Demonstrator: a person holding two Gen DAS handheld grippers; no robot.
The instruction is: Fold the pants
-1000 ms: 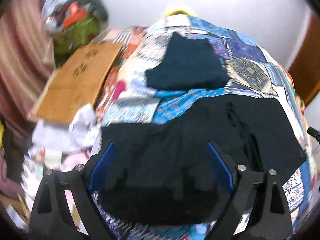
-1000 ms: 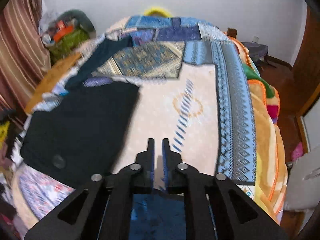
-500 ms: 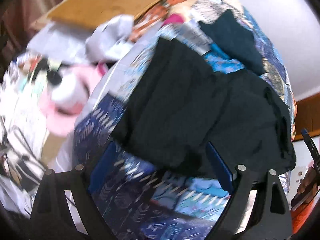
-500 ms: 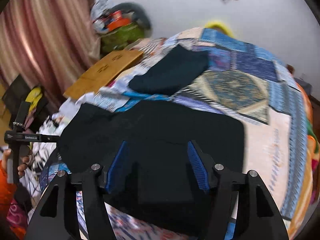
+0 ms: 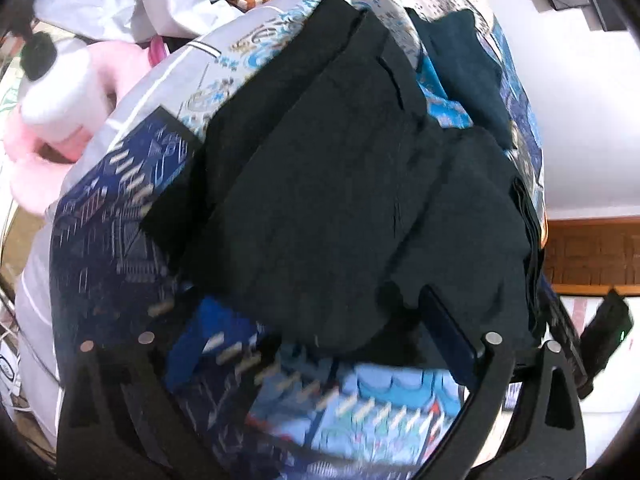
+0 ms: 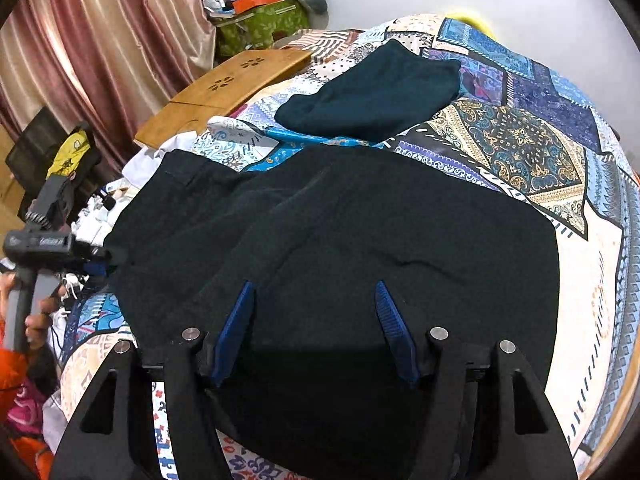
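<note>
Both grippers, left gripper [image 5: 320, 336] and right gripper [image 6: 316, 328], hover wide, holding nothing, over the pants [image 6: 360, 232] rumpled on the bed [image 6: 520, 140]; pinching one layer risks a skewed fold.

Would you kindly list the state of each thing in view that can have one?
Black pants: spread on the bed, partly folded, rumpled at the left.
Dark teal garment: folded, lying apart beyond the pants.
Left gripper: open, at the pants' edge, holding nothing.
Right gripper: open, over the pants, holding nothing.
Patchwork bedspread: laid flat.
Wooden lap table: lying at the bed's edge.
</note>
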